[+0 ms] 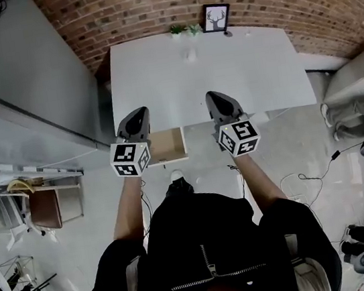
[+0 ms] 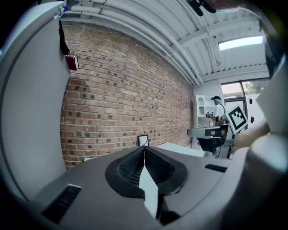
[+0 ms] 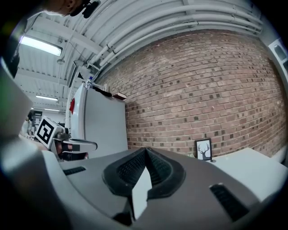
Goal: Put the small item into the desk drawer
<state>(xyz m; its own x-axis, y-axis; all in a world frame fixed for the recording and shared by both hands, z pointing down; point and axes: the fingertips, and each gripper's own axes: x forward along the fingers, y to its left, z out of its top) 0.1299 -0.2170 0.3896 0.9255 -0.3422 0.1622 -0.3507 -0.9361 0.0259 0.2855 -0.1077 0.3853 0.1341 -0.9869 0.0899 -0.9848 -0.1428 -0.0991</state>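
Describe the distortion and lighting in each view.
Head view: fisheye bows the brick wall into an arc, white desk evenly lit. Left gripper view: dark round vignette, ceiling light blown out. Right gripper view: same vignette, bright light strip upper left.

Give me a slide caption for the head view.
The left gripper and right gripper, jaws shut, face a white desk with its drawer open.

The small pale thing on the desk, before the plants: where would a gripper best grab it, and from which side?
Probably round its middle, coming level from the near edge: the small item seems to stand upright and alone, with bare desk on either side for the jaws and plants behind. Its exact shape is too small to tell.
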